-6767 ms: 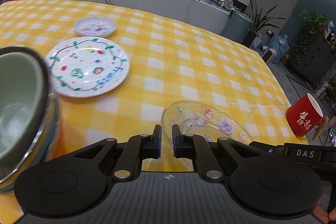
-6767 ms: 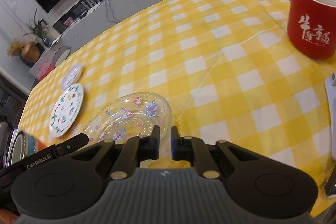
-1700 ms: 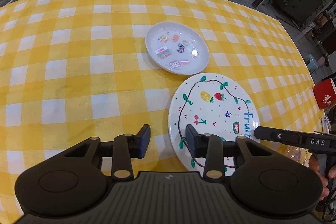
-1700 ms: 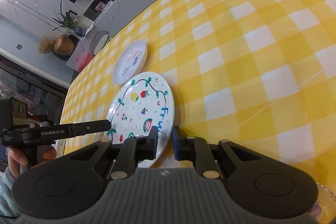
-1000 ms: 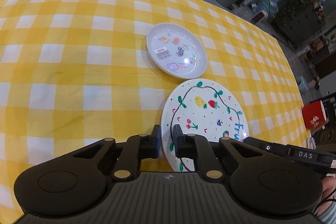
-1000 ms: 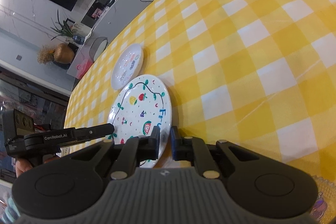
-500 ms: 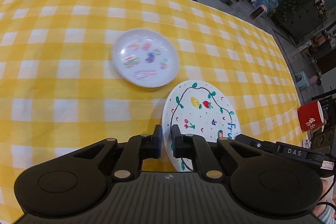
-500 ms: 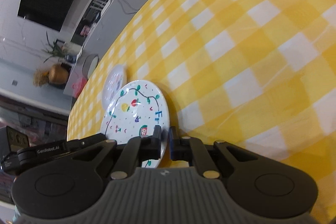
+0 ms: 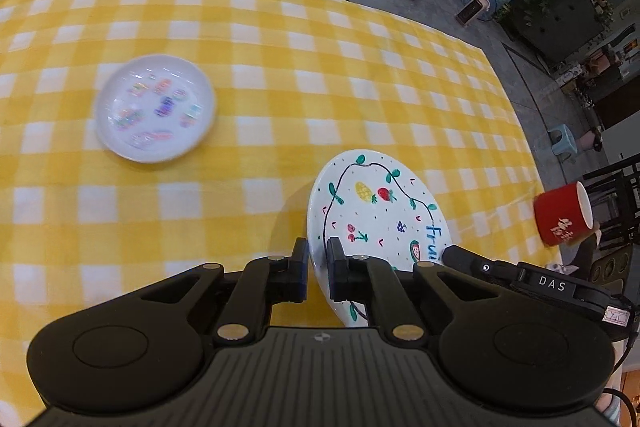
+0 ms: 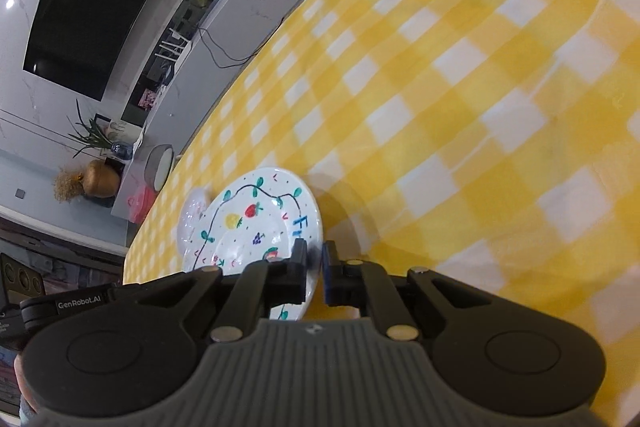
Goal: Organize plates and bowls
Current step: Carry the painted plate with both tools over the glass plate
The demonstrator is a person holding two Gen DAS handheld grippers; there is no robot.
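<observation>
Two tongs pinched the fruit plate (image 9: 376, 211) at once — left tongs (image 9: 318, 265) on its near-left rim, right tongs (image 10: 314, 263) on the opposite rim — plate lifted clear of the bench (image 9: 280, 75), casting a shadow. Small sticker plate (image 9: 154, 107) lay blurred toward the bench's left edge; red mug (image 9: 562, 217) sat at the right edge.

Left hand-held gripper (image 9: 318, 259) and right hand-held gripper (image 10: 314, 257): jaws clamped, angled downward.
</observation>
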